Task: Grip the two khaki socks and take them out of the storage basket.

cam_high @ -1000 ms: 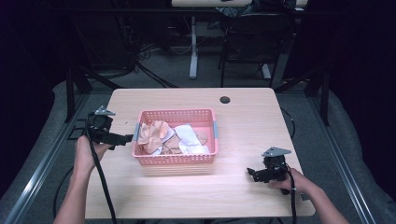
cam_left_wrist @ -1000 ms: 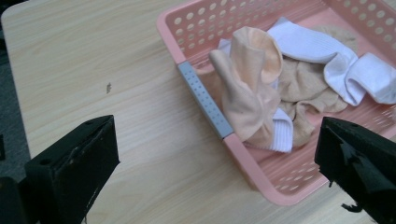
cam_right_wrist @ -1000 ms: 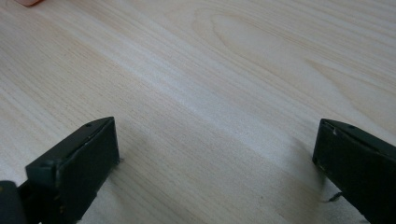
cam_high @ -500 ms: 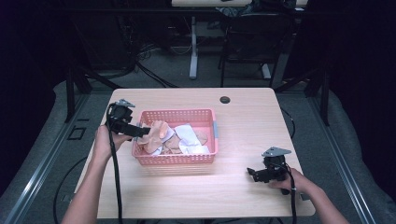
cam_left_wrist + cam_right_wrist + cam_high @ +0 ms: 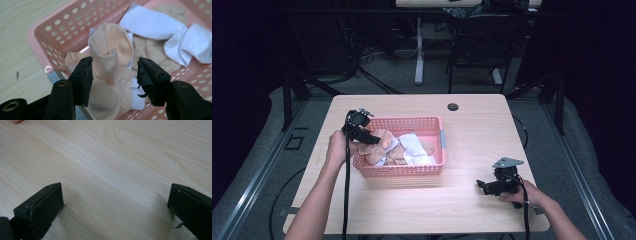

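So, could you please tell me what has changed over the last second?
The left hand-held gripper moved from beside the pink basket to over its left end, its jaws closing around a peach sock. The right hand-held gripper, basket and table stayed put.

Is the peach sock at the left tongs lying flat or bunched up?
Bunched up: the peach sock stands crumpled in the pink basket, between the left tongs.

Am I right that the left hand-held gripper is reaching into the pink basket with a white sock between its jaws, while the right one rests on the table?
Not quite: the sock between the jaws of the left hand-held gripper is peach, not white, as the left gripper view shows. Those jaws have just been closing. The rest holds: it reaches into the pink basket, and the right hand-held gripper rests on the table.
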The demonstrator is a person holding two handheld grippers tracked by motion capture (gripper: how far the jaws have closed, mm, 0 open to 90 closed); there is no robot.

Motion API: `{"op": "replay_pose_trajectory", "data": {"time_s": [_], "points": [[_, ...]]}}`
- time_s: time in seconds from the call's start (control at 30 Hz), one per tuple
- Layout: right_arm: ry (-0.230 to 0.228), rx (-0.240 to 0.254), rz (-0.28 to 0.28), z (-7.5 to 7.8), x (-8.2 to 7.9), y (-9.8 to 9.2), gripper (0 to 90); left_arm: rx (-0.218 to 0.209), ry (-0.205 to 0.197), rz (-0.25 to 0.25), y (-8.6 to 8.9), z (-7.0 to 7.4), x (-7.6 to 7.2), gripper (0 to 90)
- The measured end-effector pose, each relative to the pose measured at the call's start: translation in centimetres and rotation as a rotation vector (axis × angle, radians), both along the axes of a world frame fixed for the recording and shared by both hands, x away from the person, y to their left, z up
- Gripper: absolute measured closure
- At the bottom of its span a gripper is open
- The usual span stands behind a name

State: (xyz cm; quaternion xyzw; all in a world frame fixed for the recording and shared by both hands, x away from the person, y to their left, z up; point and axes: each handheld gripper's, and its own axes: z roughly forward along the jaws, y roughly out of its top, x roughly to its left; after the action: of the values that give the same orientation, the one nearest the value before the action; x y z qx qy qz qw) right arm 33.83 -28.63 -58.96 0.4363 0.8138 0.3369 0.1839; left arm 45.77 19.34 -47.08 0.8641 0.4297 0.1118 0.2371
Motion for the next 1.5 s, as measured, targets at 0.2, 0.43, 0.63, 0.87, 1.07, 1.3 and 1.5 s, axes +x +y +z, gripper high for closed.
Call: {"op": "replay_pose_trajectory", "data": {"time_s": [0.2, 0.43, 0.63, 0.87, 1.07, 1.3, 1.5], "points": [[0.000, 0.003, 0.002, 0.0, -0.1, 0.0, 0.0, -0.029, 0.031, 0.009, 0.1, -0.8, 0.9, 46.8], [0.002, 0.009, 0.005, 0.0, 0.0, 0.0, 0.0, 0.016, 0.042, 0.021, -0.3, -1.5, 1.5, 57.0], [0.002, 0.009, 0.005, 0.0, 0.0, 0.0, 0.0, 0.039, 0.024, 0.010, -1.0, -1.2, 1.3, 81.5], [0.002, 0.010, 0.005, 0.0, 0.0, 0.0, 0.0, 0.019, -0.007, -0.008, -1.5, 0.9, 0.9, 86.2], [0.002, 0.007, 0.006, 0.0, 0.0, 0.0, 0.0, 0.007, -0.034, -0.029, -2.3, 3.0, 0.1, 86.5], [0.003, 0.001, 0.010, 0.0, 0.1, -0.1, 0.0, -0.003, -0.049, -0.050, -2.5, 4.7, -0.3, 86.4], [-0.002, 0.010, 0.010, 0.0, 0.0, 0.0, 0.0, -0.004, -0.062, -0.057, -2.7, 5.8, -0.6, 86.4]]}}
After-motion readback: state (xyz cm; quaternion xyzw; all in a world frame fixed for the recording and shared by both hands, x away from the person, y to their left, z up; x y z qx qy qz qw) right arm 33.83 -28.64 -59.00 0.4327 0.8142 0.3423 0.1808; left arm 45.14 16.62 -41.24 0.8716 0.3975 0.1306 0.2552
